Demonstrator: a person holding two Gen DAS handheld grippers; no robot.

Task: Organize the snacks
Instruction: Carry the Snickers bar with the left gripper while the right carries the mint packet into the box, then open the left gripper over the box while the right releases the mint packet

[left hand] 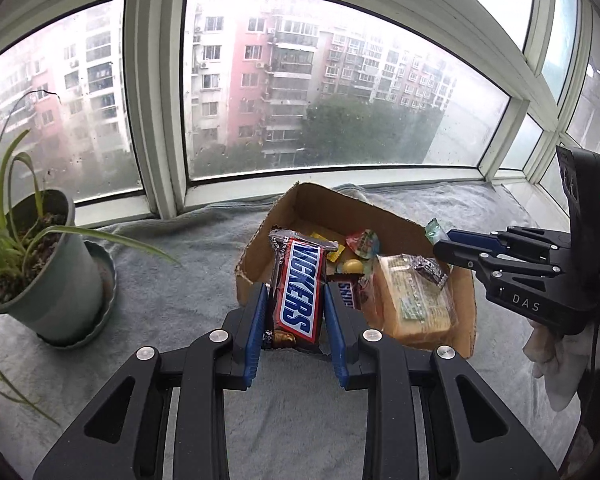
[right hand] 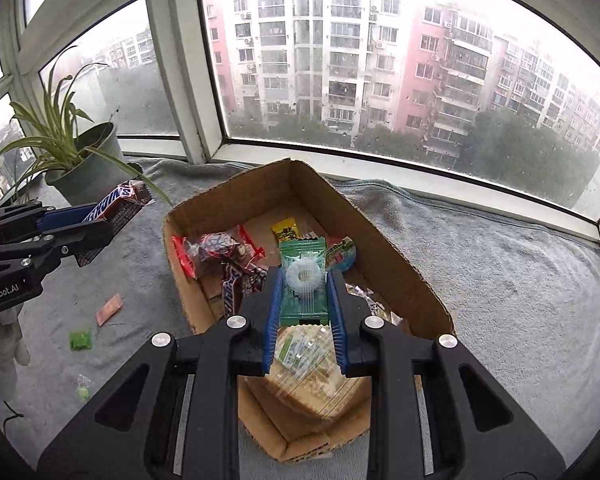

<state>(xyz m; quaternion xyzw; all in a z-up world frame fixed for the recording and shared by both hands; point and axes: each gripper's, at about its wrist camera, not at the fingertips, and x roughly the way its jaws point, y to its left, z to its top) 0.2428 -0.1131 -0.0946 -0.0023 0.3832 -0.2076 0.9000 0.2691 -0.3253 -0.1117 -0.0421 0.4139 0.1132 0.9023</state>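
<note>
I have the Snickers bar (left hand: pixel 298 288) clamped lengthwise in my left gripper (left hand: pixel 296 300), short of the near left corner of the cardboard box (right hand: pixel 400 264), so it can drop in flat. My right gripper (right hand: pixel 303 292) pinches the green ring-candy packet (right hand: pixel 303 280) above the box's middle, over the cracker pack (right hand: pixel 304 364). The far end of the box looks emptiest to me. Loose candies (right hand: pixel 80 339) lie on the grey blanket (right hand: pixel 500 280) left of the box; the potted plant (left hand: pixel 48 264) crowds the blanket's far left corner.
</note>
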